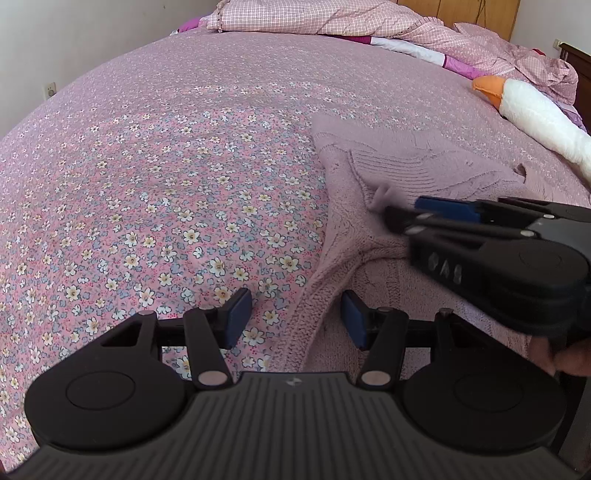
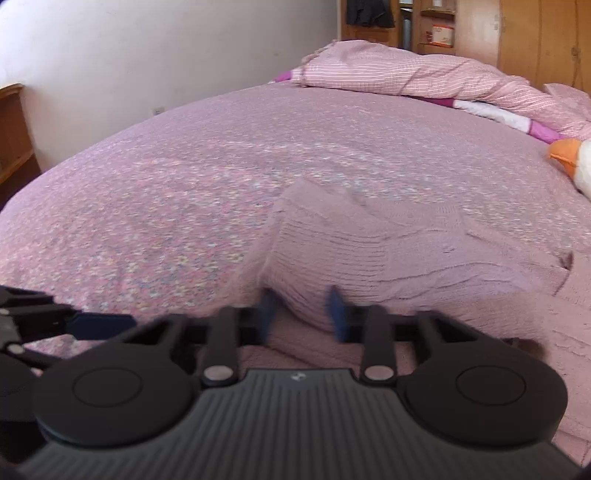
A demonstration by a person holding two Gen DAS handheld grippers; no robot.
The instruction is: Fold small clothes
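A pale pink knit sweater (image 1: 406,162) lies rumpled on the floral bedspread (image 1: 166,184), right of centre. My left gripper (image 1: 295,319) is open just above the bed, and the sweater's ribbed edge runs between its blue pads. My right gripper (image 1: 399,216) reaches in from the right, and a tuft of knit sticks out past its tips. In the right wrist view, which is blurred by motion, the right gripper (image 2: 302,315) is pinched on a raised fold of the sweater (image 2: 369,251). One blue-padded finger of the left gripper (image 2: 99,325) shows at the left edge.
A white plush goose (image 1: 535,110) with an orange beak lies at the right side of the bed. A pink checked quilt (image 1: 314,16) is heaped along the head of the bed. Wooden wardrobes (image 2: 535,37) stand behind it, and a wooden piece (image 2: 11,129) stands by the left wall.
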